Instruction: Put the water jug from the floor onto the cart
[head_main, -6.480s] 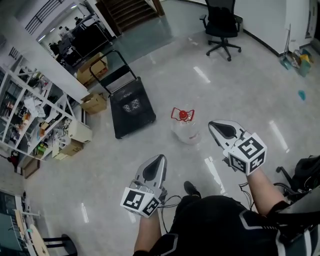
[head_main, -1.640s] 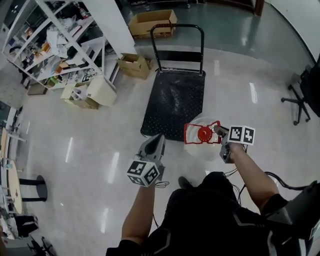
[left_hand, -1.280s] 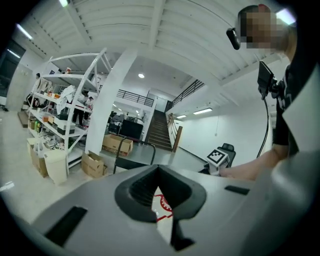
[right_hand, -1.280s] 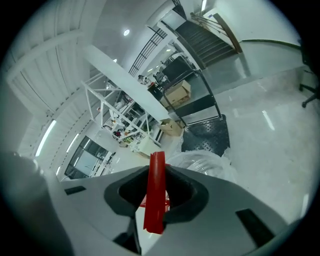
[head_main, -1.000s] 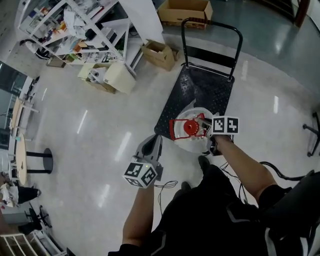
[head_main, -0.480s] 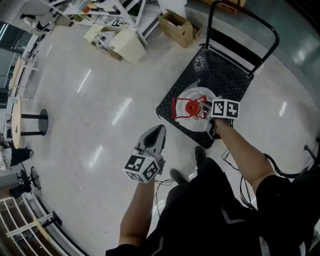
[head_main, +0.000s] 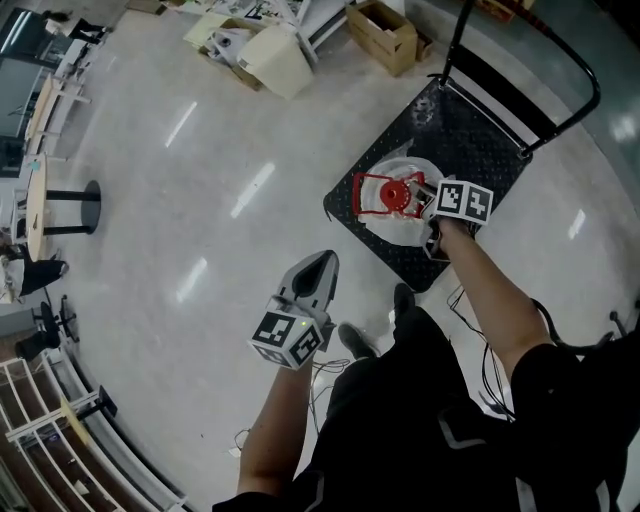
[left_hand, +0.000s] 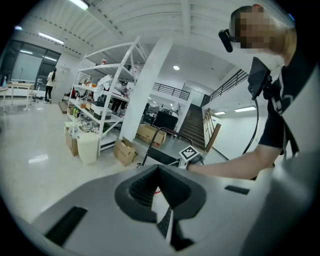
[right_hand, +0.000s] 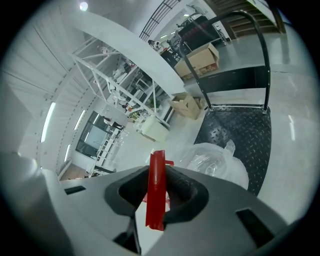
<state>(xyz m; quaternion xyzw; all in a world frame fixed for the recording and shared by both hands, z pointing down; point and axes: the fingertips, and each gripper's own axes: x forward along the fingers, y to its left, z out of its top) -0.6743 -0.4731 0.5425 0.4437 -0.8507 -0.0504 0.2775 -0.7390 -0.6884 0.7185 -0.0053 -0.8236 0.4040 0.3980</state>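
Note:
The water jug is clear with a red cap and a red carry handle. It sits over the near end of the black cart deck; whether its base rests on the deck I cannot tell. My right gripper is shut on the red handle, which stands upright between its pads. The jug's clear body shows just beyond the jaws, with the cart deck behind it. My left gripper hangs over bare floor to the left of the cart, shut on nothing.
The cart's push handle rises at its far end. Cardboard boxes and a white bin lie beyond the cart by the shelving. A round table base stands at the far left. The person's shoes are near the cart's corner.
The right gripper has carried the jug from beside the cart to over its near end and lowered it. The left gripper has sunk slightly, still shut.

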